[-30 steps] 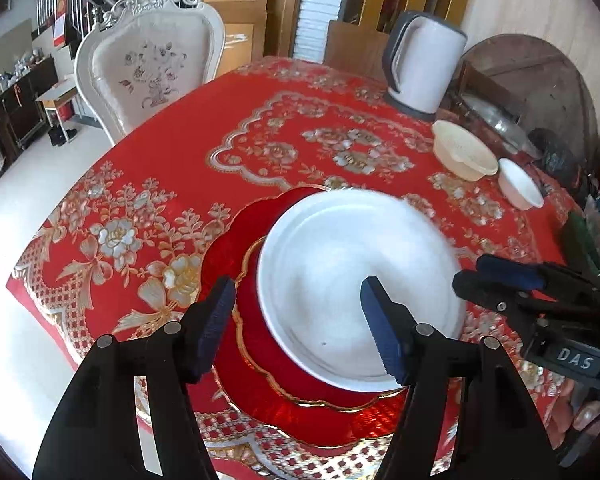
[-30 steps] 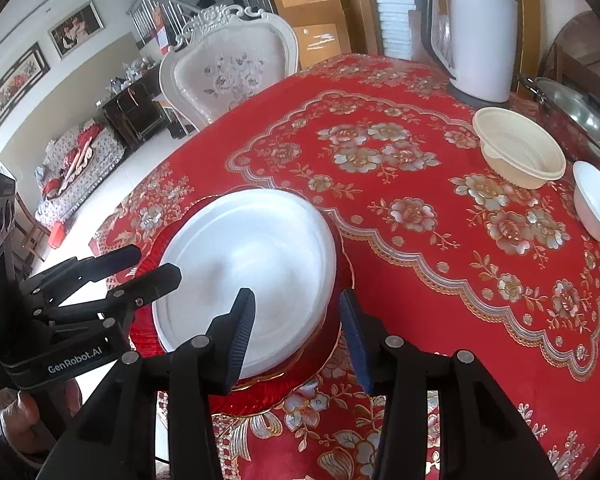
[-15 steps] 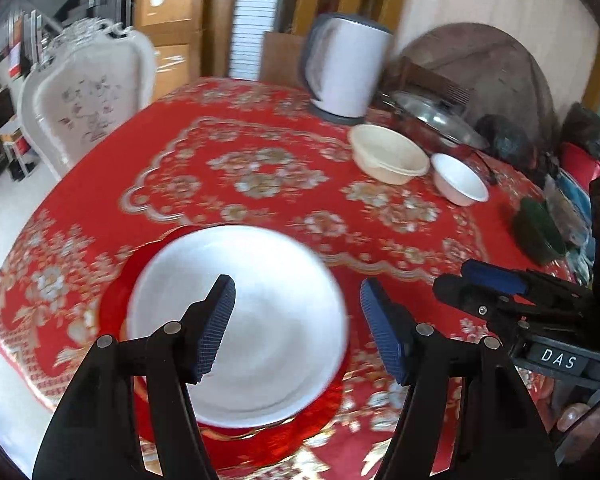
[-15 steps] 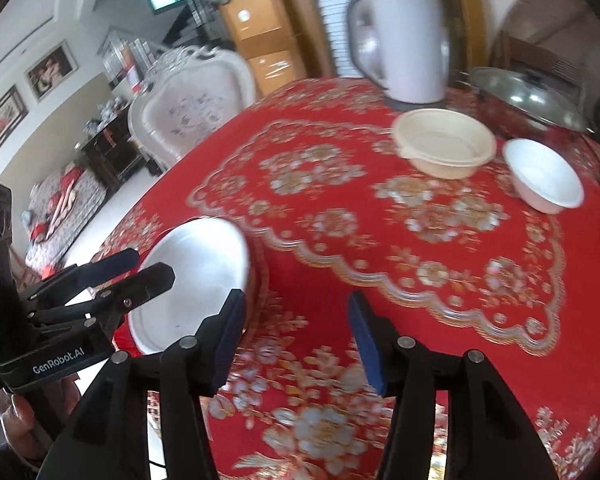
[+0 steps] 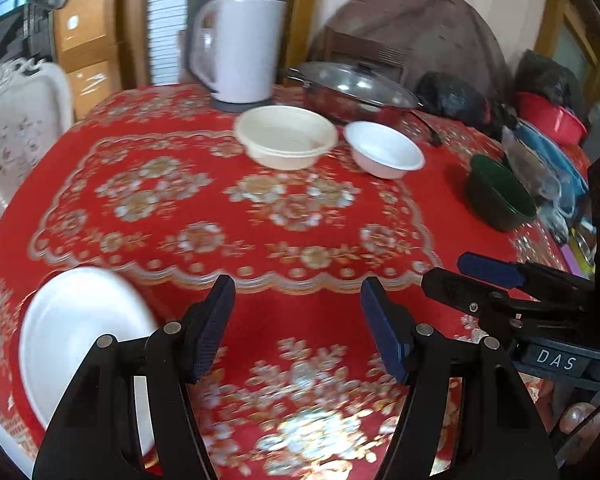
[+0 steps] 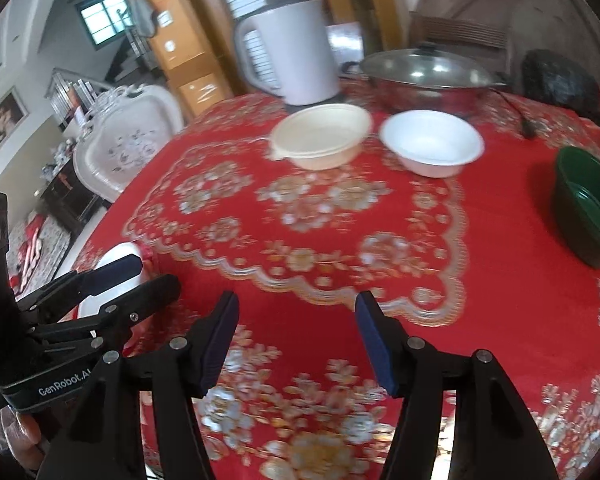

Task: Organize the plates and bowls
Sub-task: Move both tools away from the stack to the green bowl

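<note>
A white plate rests on a red plate at the table's near left; a sliver of the white plate shows in the right wrist view. A cream bowl, a white bowl and a dark green bowl stand at the far side. My left gripper is open and empty over the red tablecloth. My right gripper is open and empty too; it also shows at the right of the left wrist view.
A white electric kettle and a lidded steel pan stand behind the bowls. Bags and a red basin crowd the far right. A white chair stands at the table's left side.
Both grippers have swung right, away from the stacked plates toward the bowls. The plates slid to the left edge of both views and the green bowl came into view.
</note>
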### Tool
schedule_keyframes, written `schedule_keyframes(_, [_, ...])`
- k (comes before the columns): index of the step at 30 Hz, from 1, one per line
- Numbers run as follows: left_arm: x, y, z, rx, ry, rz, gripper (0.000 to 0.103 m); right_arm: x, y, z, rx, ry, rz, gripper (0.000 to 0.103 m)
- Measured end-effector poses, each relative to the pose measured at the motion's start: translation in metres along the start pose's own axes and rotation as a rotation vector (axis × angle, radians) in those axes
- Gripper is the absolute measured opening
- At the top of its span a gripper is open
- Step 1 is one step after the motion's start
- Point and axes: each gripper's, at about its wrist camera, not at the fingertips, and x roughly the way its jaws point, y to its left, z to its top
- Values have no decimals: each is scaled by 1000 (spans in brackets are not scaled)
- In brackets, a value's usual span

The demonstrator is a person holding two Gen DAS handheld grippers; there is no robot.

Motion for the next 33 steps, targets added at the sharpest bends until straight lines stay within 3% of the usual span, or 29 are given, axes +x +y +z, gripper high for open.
schedule_keyframes(22, [62, -132, 31, 211, 59, -117, 66, -51, -145, -14, 254, -57, -162, 66])
schedule_keyframes(33, [90, -168, 55, 232, 82, -130, 66, -80, -215, -21, 397, -106, -239, 67])
